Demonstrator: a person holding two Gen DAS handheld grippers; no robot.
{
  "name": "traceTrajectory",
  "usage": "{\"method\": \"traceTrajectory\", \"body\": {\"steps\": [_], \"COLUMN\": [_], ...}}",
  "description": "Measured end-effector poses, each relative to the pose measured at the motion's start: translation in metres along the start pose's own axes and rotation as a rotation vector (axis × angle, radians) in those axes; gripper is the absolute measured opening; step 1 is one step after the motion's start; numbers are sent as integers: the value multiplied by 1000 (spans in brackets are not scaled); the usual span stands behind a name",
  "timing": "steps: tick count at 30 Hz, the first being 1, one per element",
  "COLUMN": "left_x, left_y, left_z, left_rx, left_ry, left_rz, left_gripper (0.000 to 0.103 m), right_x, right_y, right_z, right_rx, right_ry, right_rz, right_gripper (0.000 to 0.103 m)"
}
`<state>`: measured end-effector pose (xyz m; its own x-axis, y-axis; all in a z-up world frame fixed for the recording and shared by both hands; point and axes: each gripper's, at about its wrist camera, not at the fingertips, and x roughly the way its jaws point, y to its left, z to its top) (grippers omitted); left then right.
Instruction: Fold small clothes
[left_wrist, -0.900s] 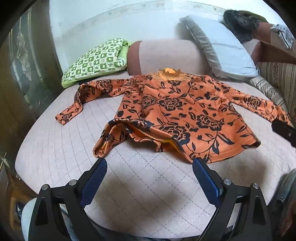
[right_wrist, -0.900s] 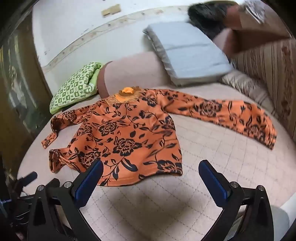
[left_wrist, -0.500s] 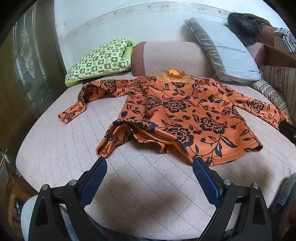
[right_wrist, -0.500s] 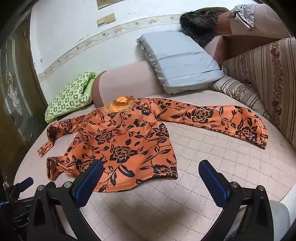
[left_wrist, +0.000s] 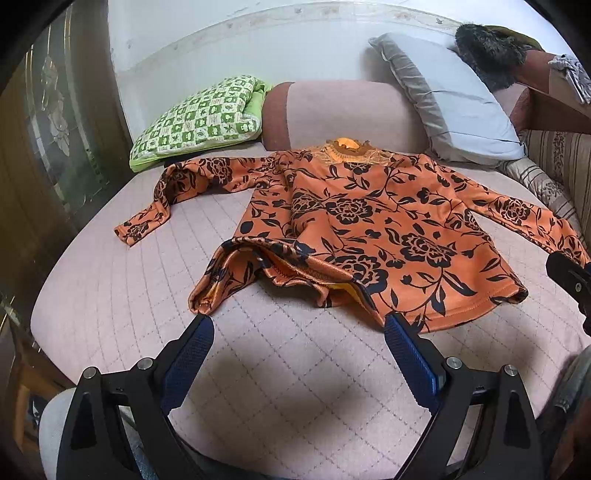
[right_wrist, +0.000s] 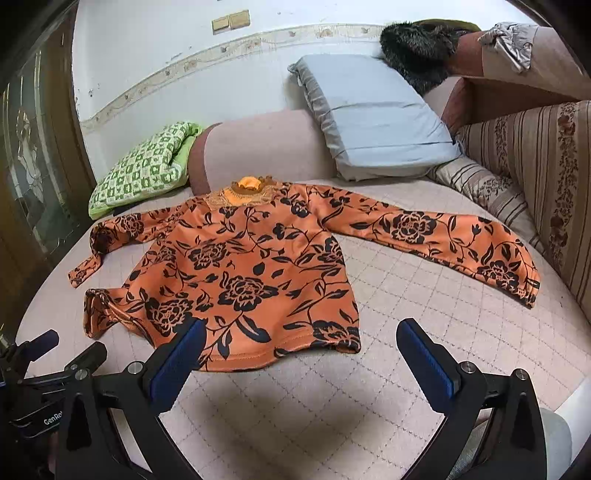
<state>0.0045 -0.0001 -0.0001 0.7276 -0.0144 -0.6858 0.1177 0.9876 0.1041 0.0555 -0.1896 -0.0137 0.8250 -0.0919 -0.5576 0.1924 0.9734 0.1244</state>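
Observation:
An orange long-sleeved top with black flowers (left_wrist: 369, 225) lies spread on the pink quilted bed (left_wrist: 288, 369), collar toward the wall; it also shows in the right wrist view (right_wrist: 243, 266). Its near left hem corner is bunched and folded under. The left sleeve is bent near the green pillow; the right sleeve (right_wrist: 443, 236) stretches out to the right. My left gripper (left_wrist: 297, 328) is open and empty, just short of the hem. My right gripper (right_wrist: 301, 332) is open and empty, over the hem's right part. The left gripper's body shows in the right wrist view (right_wrist: 40, 362).
A green checked pillow (left_wrist: 199, 122) and a grey pillow (left_wrist: 450, 99) lean at the headrest. A striped cushion (right_wrist: 491, 188) and a striped sofa back (right_wrist: 546, 173) stand at the right. A dark fur item (right_wrist: 417, 48) lies behind. A glass-panelled door (left_wrist: 55, 122) is at left.
Both grippers have drawn back and lifted slightly, so the top sits a little farther and more of the wall shows. The top has not moved. Both grippers stay open.

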Motion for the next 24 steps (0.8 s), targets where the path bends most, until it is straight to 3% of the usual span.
{"method": "traceTrajectory", "body": {"steps": [9, 24], "left_x": [-1, 0], "left_y": [-2, -3], "left_z": [-1, 0], "left_rx": [7, 17], "left_ry": [1, -2], "left_rz": [-5, 6], "left_gripper": [95, 95], "right_x": [-13, -5], "right_y": [8, 7], "right_z": [-3, 0], "right_rx": [-22, -32], "right_ry": [-106, -9], "right_rz": [-12, 37], "right_gripper": [102, 102]}}
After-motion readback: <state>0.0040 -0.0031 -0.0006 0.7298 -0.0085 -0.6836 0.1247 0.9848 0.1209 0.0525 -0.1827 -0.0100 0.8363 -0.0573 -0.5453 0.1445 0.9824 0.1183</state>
